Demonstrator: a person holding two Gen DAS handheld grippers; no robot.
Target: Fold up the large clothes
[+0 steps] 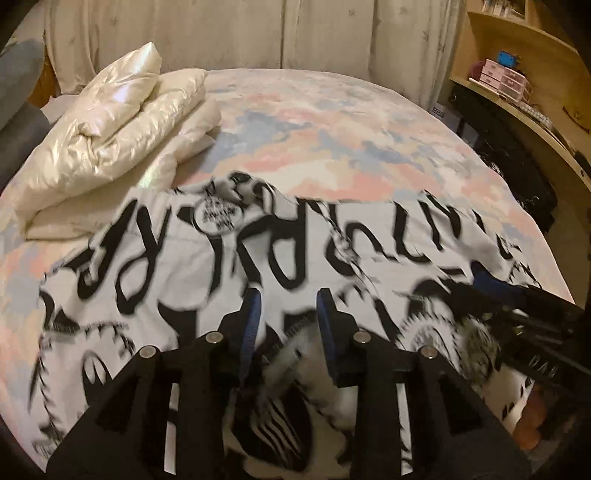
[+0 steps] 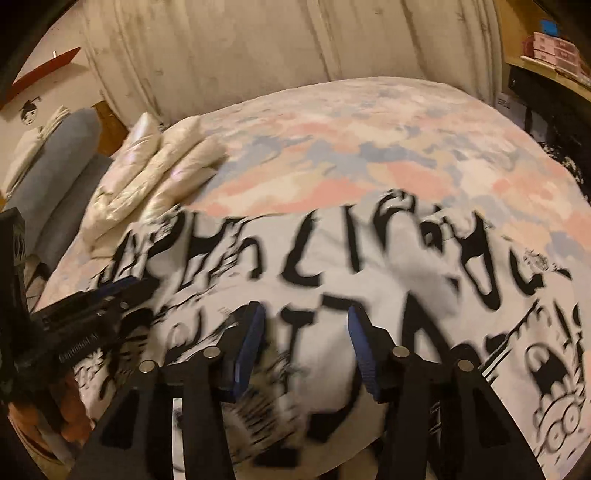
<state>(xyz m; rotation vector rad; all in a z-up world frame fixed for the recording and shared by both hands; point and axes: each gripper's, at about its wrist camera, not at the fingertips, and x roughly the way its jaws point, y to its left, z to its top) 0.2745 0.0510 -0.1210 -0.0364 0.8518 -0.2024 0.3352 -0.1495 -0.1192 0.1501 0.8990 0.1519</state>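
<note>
Low in the left wrist view, the left gripper [image 1: 286, 314] points down at a white garment with bold black lettering [image 1: 177, 266]. A bunched fold of that cloth rises between its blue pads [image 1: 252, 314]; the blur keeps me from telling whether they pinch it or merely stand beside it.

In the right wrist view the right gripper [image 2: 306, 332] hangs over the same garment [image 2: 332, 258] with its jaws apart, the cloth lying between and under the pads, none of it clearly pressed. The left gripper shows at the left edge of that frame [image 2: 99, 299], just beside.

The garment spreads across the near half of the bed, and a cartoon face print [image 2: 557, 398] sits at lower right.

Beyond it lies bare bedspread [image 1: 332, 122], mottled pink, blue and cream. At upper left a folded cream puffer jacket [image 1: 110, 129] rests on the bed, touching the garment's far edge.

Farthest back hang pale curtains [image 1: 221, 33], with wooden shelves [image 1: 517, 74] at upper right.
</note>
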